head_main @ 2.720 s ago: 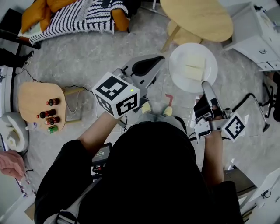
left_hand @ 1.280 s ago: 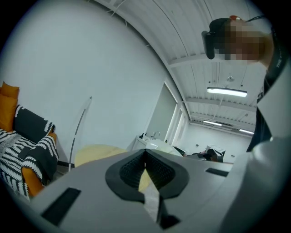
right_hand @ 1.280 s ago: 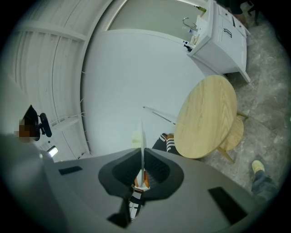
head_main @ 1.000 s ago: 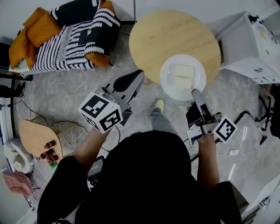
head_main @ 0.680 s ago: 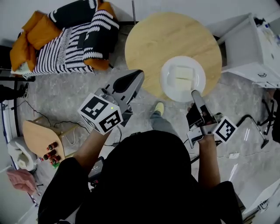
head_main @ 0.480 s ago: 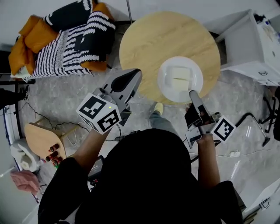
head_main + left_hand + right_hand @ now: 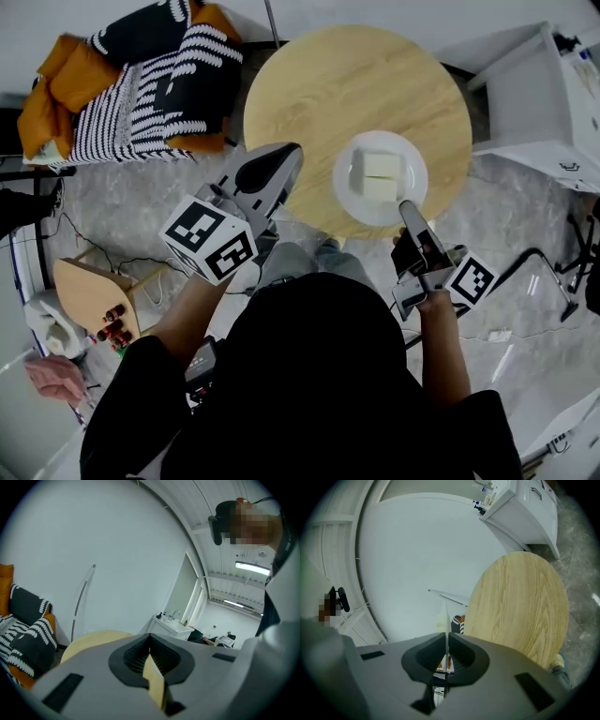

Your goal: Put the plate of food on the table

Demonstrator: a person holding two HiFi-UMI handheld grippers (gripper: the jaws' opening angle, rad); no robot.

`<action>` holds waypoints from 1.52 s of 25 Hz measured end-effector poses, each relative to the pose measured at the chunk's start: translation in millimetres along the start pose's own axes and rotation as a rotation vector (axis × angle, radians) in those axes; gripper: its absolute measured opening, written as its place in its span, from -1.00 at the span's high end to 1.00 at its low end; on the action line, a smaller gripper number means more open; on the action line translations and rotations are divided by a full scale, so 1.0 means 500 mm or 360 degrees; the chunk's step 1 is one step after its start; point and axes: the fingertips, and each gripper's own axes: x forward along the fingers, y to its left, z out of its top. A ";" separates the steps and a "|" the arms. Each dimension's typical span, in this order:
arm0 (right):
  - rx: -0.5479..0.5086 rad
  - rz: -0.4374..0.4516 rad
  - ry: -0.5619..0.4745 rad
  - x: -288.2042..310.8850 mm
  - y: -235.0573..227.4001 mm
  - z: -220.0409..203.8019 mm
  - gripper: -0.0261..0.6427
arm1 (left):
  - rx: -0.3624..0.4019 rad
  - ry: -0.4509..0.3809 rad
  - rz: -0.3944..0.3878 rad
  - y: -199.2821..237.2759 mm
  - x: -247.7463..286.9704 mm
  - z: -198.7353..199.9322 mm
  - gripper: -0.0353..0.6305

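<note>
Item: white plate (image 7: 354, 192) carrying two pale food blocks (image 7: 380, 176), of a kind not identifiable from above. Location: over the near edge of the round wooden table (image 7: 323, 84) – whether it rests on the top or hangs just above it is unclear. Right gripper (image 7: 406, 208): jaws clenched on the plate's near rim, which shows edge-on between them. Left gripper (image 7: 279, 159): jaws closed together, grasping nothing, beside the table's left edge. Surroundings – striped cushions (image 7: 141, 89) on an orange sofa (image 7: 47, 94); white cabinet (image 7: 548, 89).
</note>
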 end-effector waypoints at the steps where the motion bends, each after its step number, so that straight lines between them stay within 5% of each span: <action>1: 0.0000 -0.0009 0.0013 0.002 -0.009 0.001 0.86 | 0.0004 0.0005 0.0006 0.001 0.002 -0.001 0.87; 22: 0.0141 -0.0356 0.0106 0.095 -0.233 -0.072 0.86 | -0.0180 0.0137 0.0048 0.113 0.010 -0.124 0.87; 38: 0.0216 -0.0506 0.0152 0.119 -0.314 -0.123 0.87 | -0.0217 0.0300 0.0026 0.159 -0.001 -0.225 0.87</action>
